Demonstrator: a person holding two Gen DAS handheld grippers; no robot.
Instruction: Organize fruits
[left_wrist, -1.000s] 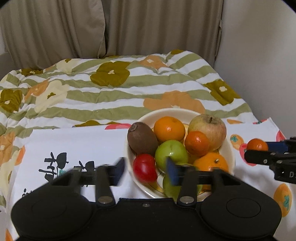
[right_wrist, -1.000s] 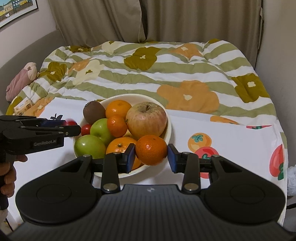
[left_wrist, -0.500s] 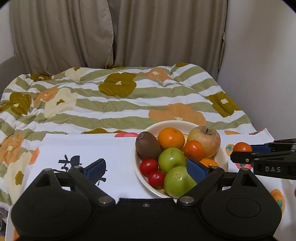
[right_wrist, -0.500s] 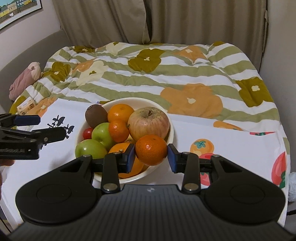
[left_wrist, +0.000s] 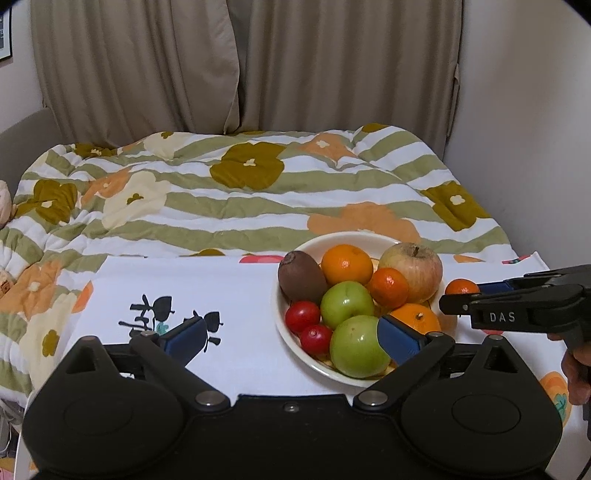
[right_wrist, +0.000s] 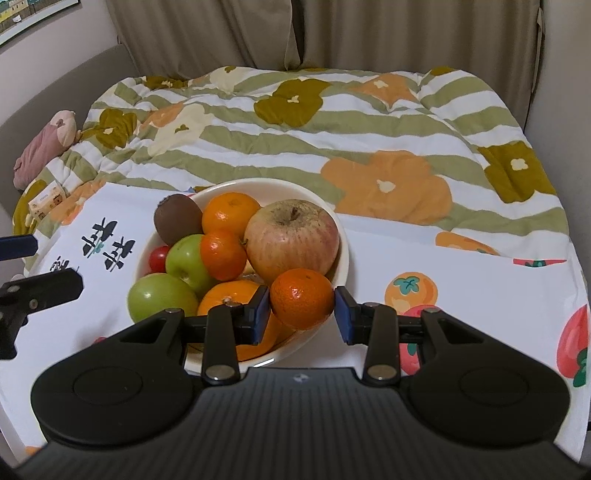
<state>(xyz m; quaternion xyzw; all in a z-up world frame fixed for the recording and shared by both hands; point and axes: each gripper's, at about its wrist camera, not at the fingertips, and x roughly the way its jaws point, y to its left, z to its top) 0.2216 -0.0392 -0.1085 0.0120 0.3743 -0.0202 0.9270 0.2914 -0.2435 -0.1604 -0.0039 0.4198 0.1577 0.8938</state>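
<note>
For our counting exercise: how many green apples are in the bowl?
2. One green apple sits at the bowl's near edge; the other green apple lies just behind it, mid-bowl. More could be hidden beneath the pile.

Both wrist cameras look forward and down, close over the fruit bowl (left_wrist: 291, 334) (right_wrist: 341, 266): the left from the bowl's left, the right from near its right rim. Both share the floral quilt (left_wrist: 236, 199) (right_wrist: 332, 122) and curtains (left_wrist: 258, 66) (right_wrist: 369, 33).

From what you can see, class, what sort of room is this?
Most likely a bedroom: a quilt with flowers and stripes covers what looks like a bed, curtains hang behind it, and a soft toy lies at its edge.
</note>
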